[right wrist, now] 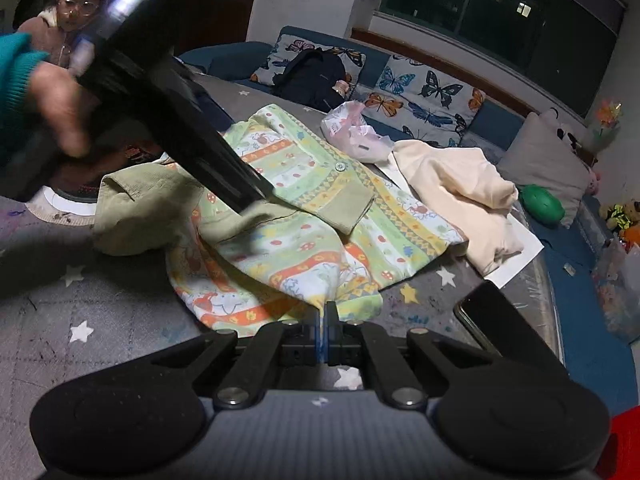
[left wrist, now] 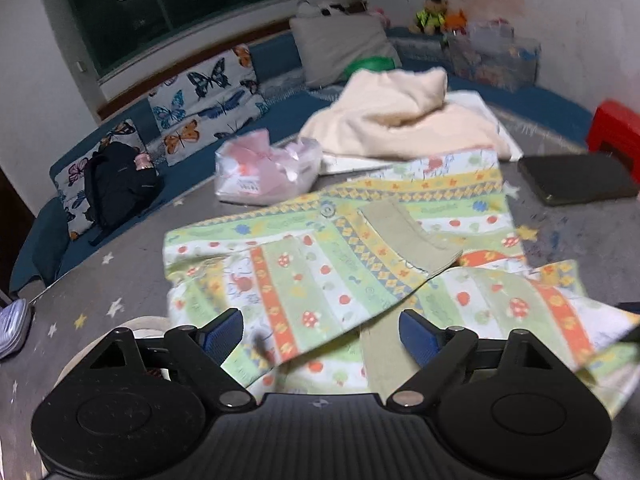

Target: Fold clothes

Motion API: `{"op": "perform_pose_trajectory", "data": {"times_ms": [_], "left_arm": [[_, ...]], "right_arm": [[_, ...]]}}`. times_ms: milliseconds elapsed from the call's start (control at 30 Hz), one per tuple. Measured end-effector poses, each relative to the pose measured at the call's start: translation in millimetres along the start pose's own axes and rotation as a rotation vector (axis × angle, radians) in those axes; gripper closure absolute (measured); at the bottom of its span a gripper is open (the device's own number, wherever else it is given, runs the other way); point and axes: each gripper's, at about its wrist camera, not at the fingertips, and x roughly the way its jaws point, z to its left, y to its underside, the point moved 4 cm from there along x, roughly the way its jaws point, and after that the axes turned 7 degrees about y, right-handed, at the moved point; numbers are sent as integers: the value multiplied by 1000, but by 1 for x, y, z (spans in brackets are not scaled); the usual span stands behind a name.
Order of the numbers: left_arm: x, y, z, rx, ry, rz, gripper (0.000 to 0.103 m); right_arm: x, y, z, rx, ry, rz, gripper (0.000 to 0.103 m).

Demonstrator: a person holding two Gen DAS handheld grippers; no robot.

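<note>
**Patterned jacket spread on the star mat, one corner pinched**

You hold a gripper in each hand over a grey star-printed mat [right wrist: 72, 312]; the patterned jacket [left wrist: 320, 264] lies across its middle, partly folded, its olive lining turned out at the collar and at one flap; a round button shows near the top edge. Your right gripper [right wrist: 326, 320] is closed tight on the near hem of the jacket, the cloth drawn up into a small peak between the blue pads; your left gripper [left wrist: 322, 332] hangs just above the jacket with its jaws spread wide and nothing between them. From the right wrist view your left hand [right wrist: 60, 112], in a teal sleeve, grips the black handle, and the tool's tip reaches down to the olive lining; whether it touches the cloth you cannot tell.

Beyond the jacket a cream garment [right wrist: 464, 188] sits heaped on a white sheet; beside it a clear plastic bag [left wrist: 266, 170] holds something pink and a white label. A dark phone [left wrist: 576, 178] lies flat on the mat near a red stool [left wrist: 616, 132]. On the blue sofa, a black backpack [left wrist: 116, 184] leans against butterfly cushions [left wrist: 208, 96]; a clear storage bin [left wrist: 492, 58] in the far corner is packed with small mixed toys, too blurred to name. A seated person [right wrist: 68, 28] watches from behind the mat.
</note>
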Motion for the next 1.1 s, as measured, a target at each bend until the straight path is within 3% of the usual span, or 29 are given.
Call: {"op": "perform_pose_trajectory", "data": {"times_ms": [67,200,233,333,367,400,467,533,667,767,867,933,967,1067,1100], "left_arm": [[12,0,3,5,-3,13,17],[36,-1,8,16,-9,37,18],[37,-1,11,7,0,34,21],[34,2,13,-17,47,19,39],[33,3,14,-28,66,16,44],[31,3,14,-32,79,13,49],[29,4,14,-31,90,5,58],[27,3,14,-27,88,7,79],[21,7,16,-77,157,8,85],[12,9,7,-61,185,-9,87],[9,11,-7,-42,208,-8,78],[8,12,-17,-25,226,-7,62],[8,13,-23,-1,220,-5,61],[8,17,-41,68,202,1,65],[6,18,-43,65,203,-2,78]], "right_arm": [[3,0,1,6,-11,-7,99],[8,-1,4,18,-33,-22,64],[13,0,5,26,-37,-18,62],[30,5,7,54,-40,13,68],[33,7,6,62,-36,20,75],[36,10,5,69,-32,27,92],[34,15,-3,105,-28,22,96],[24,17,-11,119,-9,0,98],[0,21,-24,114,31,-31,98],[-13,25,-28,102,49,-34,98],[-23,31,-30,88,63,-23,98],[-29,37,-32,91,67,-14,98],[-32,41,-33,93,70,-10,98],[-38,50,-38,112,86,0,98],[-40,53,-39,118,93,3,98]]}}
